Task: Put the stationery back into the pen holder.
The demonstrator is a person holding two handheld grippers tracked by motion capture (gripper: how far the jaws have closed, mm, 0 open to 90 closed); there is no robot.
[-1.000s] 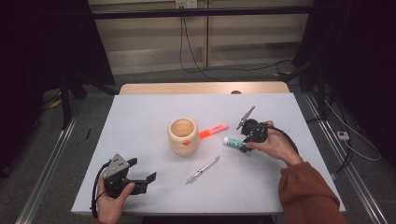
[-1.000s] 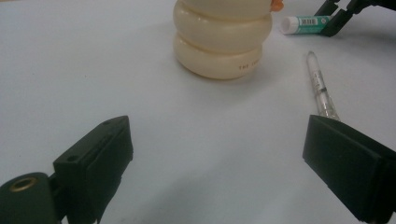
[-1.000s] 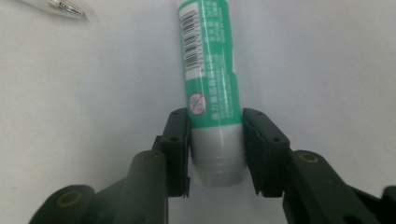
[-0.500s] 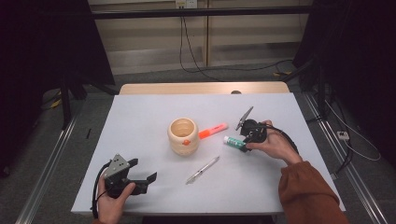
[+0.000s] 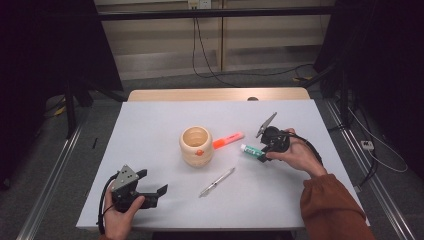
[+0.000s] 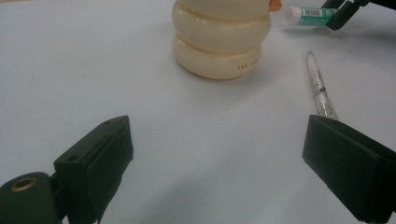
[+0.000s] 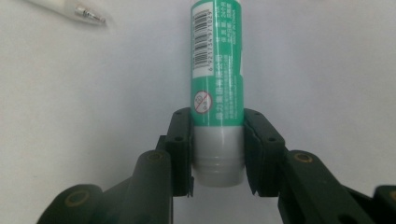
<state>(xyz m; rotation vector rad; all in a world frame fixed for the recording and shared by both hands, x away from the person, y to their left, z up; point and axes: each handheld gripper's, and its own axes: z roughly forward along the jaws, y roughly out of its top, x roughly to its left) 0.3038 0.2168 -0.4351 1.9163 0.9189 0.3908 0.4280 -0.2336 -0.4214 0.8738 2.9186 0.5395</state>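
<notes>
Right gripper view: glue stick (image 7: 217, 88) clamped between hand-held gripper (image 7: 217, 149) jaws.

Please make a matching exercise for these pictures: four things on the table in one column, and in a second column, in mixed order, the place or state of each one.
Things:
1. glue stick
2. orange highlighter
3. clear pen
4. wooden cup

Places or states:
A. stands upright near the middle of the table
B. lies free on the table, in front of the cup
C. clamped at its grey end between the fingers of the right gripper
D. lies just right of the cup in the high view

Pairs: 1-C, 2-D, 3-B, 4-A
</notes>
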